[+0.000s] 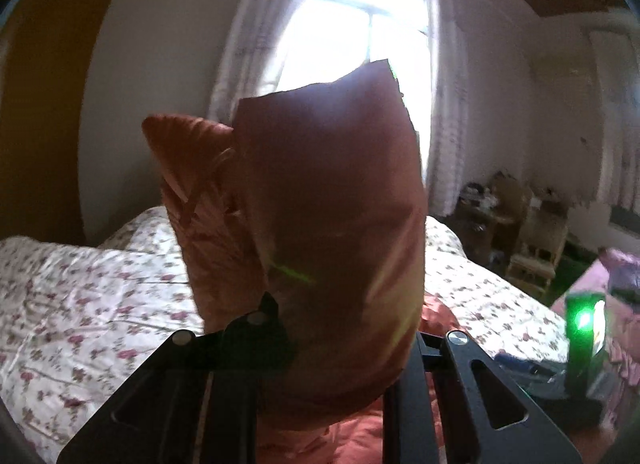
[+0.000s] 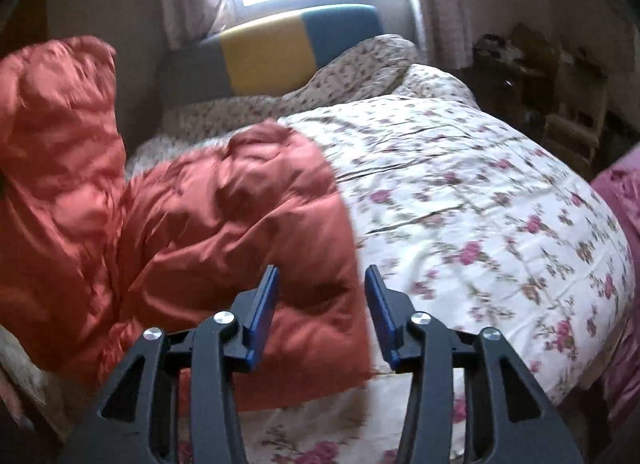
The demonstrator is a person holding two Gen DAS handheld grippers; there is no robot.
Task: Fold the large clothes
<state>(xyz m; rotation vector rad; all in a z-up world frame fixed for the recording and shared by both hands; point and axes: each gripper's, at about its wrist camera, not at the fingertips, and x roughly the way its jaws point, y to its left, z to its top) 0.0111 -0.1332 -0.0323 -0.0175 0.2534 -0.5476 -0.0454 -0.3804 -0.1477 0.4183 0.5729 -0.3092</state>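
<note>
A shiny rust-orange puffy jacket (image 2: 224, 220) lies on the floral bedspread (image 2: 480, 204), its left part lifted high. In the left wrist view a fold of the jacket (image 1: 332, 224) stands up right before the lens and hides my left gripper's (image 1: 340, 344) fingertips; the cloth runs down between the jaws, which look closed on it. My right gripper (image 2: 322, 304) is open, its blue-padded fingers (image 2: 264, 304) hovering just over the jacket's near right edge, holding nothing.
The bed's headboard (image 2: 280, 48) with yellow and blue panels stands under a bright window (image 1: 352, 24). Cluttered wooden furniture (image 2: 540, 96) stands right of the bed. Pink cloth (image 2: 624, 200) lies at the right edge. A device with a green light (image 1: 584, 328) stands at the right.
</note>
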